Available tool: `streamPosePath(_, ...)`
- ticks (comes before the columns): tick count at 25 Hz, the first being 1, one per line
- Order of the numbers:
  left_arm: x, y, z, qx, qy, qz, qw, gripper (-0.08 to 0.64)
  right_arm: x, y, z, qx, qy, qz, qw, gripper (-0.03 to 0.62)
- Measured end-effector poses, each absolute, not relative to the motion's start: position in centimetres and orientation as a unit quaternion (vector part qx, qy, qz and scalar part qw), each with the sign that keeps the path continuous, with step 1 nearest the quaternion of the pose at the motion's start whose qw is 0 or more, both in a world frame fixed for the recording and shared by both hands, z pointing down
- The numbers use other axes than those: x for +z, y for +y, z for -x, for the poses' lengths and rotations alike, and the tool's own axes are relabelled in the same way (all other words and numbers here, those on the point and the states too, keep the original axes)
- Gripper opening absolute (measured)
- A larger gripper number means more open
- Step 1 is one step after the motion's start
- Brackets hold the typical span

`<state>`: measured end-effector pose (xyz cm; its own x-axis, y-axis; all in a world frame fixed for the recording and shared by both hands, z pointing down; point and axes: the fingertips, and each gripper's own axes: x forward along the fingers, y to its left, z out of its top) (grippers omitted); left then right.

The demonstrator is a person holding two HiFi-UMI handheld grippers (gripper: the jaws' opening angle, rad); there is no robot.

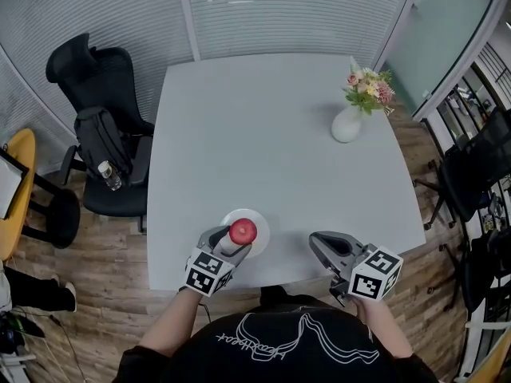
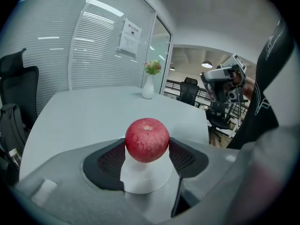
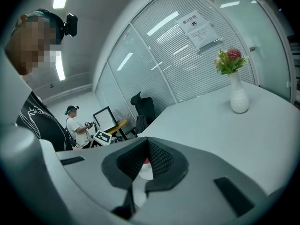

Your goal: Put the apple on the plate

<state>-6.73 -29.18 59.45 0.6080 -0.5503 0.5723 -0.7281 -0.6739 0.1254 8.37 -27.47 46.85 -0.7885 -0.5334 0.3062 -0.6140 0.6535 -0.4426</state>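
In the left gripper view the apple (image 2: 147, 139) is seen pinched by the left gripper (image 2: 148, 159) over the plate (image 2: 140, 181), while only in the head view is the right gripper (image 1: 318, 244), pressed together, located right of the plate.

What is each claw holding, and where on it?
Left claw grips the apple by its two sides, over the plate. Right claw holds nothing.
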Motion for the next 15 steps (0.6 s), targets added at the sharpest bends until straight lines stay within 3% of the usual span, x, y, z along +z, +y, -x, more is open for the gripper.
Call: streamPosePath(15, 63.6, -29.9, 7.1, 0.286, -0.370, -0.869, 0.160, 0.299, 48.6, -28.0, -8.9, 0.291, -0.898, -0.319, 0.081, 0.008)
